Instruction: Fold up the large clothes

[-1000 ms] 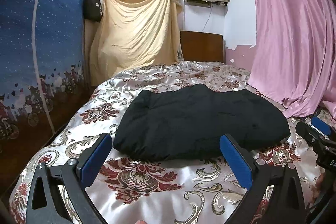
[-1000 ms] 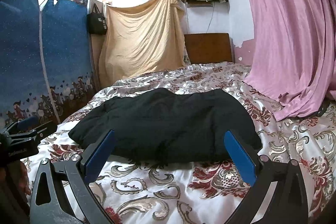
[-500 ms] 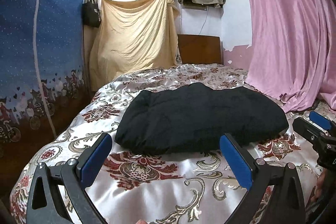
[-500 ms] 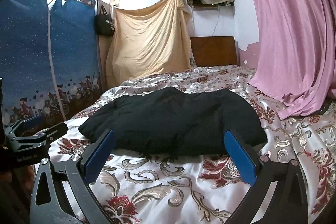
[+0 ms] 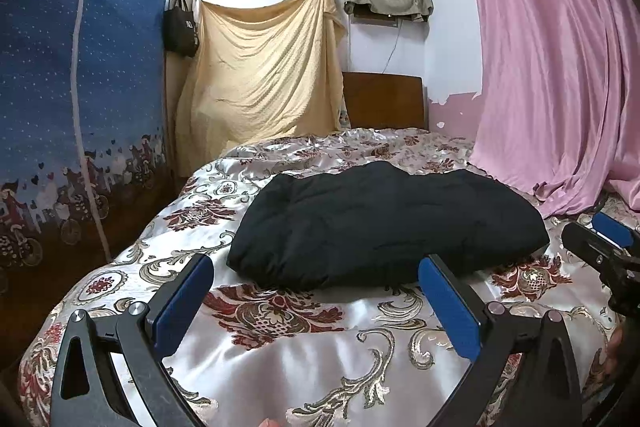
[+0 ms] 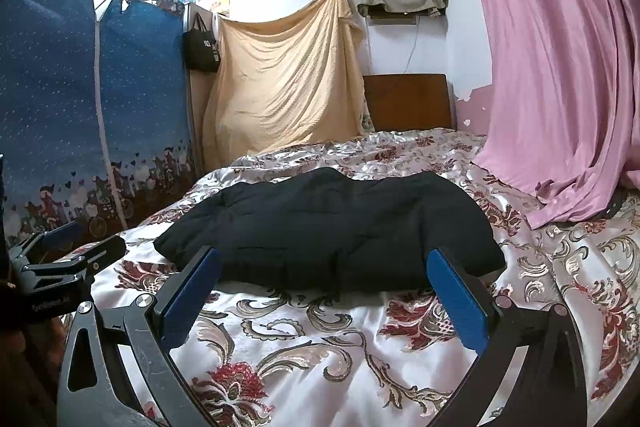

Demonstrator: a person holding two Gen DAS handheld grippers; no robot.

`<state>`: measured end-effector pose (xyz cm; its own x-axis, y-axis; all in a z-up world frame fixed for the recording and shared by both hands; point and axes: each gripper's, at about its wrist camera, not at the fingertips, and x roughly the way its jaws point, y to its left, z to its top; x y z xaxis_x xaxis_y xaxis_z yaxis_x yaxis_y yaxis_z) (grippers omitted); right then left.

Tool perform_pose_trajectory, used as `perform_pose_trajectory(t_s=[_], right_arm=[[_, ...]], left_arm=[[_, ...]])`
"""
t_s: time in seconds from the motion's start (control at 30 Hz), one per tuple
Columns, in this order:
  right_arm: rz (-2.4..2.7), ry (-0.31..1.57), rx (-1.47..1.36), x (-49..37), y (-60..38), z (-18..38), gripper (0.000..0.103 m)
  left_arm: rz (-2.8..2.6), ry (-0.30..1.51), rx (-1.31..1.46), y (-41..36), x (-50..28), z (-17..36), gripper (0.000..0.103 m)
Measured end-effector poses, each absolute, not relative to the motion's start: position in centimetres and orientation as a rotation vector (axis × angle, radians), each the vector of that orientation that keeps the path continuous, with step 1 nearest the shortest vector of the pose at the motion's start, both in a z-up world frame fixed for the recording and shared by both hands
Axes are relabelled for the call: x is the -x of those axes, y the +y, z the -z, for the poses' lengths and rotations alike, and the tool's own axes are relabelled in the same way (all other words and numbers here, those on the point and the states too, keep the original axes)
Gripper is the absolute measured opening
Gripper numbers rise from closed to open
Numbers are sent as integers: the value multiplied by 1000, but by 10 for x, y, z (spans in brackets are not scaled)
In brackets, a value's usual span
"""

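A black padded garment lies folded into a thick bundle on the bed's floral satin cover; it also shows in the right wrist view. My left gripper is open and empty, held back from the bundle's near edge. My right gripper is open and empty, also short of the bundle. The right gripper shows at the right edge of the left wrist view, and the left gripper at the left edge of the right wrist view.
A blue fabric wardrobe stands left of the bed. A pink curtain hangs at the right and drapes onto the bed. A yellow sheet and a wooden headboard are at the far end.
Both grippers have pulled back and lowered a little from the black bundle, so more of the bed cover shows in front. Both stay open. The bundle has not moved.
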<state>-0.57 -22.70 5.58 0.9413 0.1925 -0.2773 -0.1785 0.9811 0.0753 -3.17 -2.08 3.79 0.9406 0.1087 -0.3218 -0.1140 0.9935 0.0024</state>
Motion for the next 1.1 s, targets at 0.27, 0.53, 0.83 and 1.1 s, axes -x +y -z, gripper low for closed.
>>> perform_pose_trajectory(t_s=[0.27,0.53,0.83,1.1], right_arm=[[-193,290,-49,7,-225,-55,102],[-190,292,-52,8,-226,-54,102],[-189,291,-51,9,-227,-53,102],[-191,290,-51,8,-228,-53,102]], left_arm=[[-112,327,17,-21,33,-38,103],[-111,325,16,-22,34,-38,103],[-112,323,14,-23,36,-39,103],[-110,319,15,-21,37,-40,103]])
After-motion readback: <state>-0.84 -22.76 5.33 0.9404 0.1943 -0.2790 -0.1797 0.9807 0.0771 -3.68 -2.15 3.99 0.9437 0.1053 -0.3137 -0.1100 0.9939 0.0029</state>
